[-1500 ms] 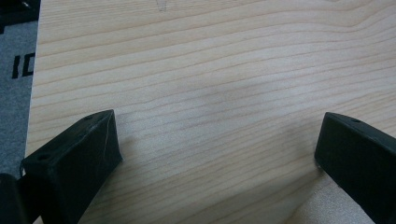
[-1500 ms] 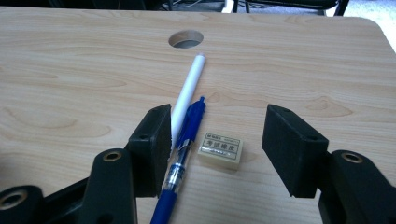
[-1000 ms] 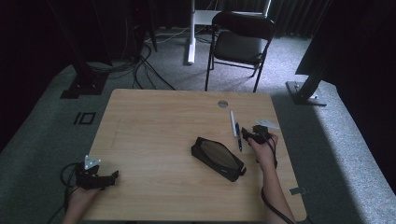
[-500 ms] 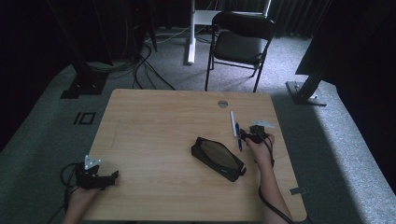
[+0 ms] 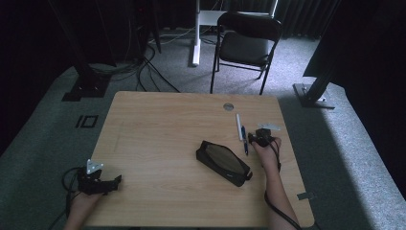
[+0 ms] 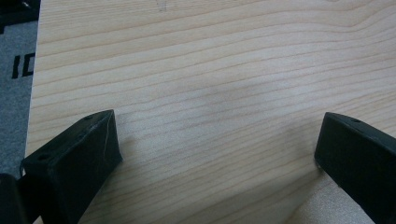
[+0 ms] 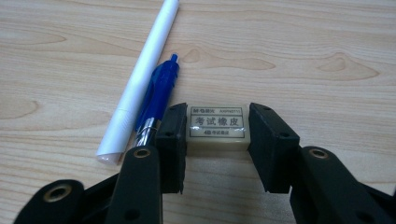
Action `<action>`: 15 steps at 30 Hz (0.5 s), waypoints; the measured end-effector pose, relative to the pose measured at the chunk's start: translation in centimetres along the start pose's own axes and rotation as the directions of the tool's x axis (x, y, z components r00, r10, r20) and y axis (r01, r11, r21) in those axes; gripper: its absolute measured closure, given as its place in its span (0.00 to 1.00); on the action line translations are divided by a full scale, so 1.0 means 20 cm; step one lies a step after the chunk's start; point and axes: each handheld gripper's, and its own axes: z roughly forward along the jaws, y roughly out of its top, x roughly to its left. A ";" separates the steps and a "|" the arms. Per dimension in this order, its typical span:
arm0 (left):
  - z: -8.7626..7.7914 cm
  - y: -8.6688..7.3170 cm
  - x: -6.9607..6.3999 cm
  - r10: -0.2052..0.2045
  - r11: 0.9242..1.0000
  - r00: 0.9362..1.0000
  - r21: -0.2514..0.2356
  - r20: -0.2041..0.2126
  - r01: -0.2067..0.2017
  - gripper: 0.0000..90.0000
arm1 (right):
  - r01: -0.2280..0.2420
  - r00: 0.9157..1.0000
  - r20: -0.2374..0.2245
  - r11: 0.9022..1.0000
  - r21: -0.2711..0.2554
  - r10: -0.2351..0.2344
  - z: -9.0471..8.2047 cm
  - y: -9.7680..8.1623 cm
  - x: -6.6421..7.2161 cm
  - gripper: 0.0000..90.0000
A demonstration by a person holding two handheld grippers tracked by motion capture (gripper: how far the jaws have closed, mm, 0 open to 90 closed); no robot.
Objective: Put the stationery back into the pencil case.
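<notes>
Since the earlier frame our right gripper point(image 7: 217, 144) has edged toward the pens, its jaws closing onto the eraser point(image 7: 217, 127), now clamped between them at the table's point(image 5: 158, 124) three o'clock edge. Its jaw hides the blue pen's point(image 7: 159, 95) lower end beside the white pen point(image 7: 140, 79). Our left gripper point(image 6: 217, 154) rests at seven o'clock, jaws apart.

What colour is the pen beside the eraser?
Blue pen, clearest in the right gripper view.
</notes>
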 end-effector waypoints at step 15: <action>0.00 0.00 0.00 0.000 1.000 1.000 0.000 0.000 0.000 0.00 | -0.019 0.999 -0.041 0.999 -0.030 0.017 -0.11 0.05 -0.05 0.66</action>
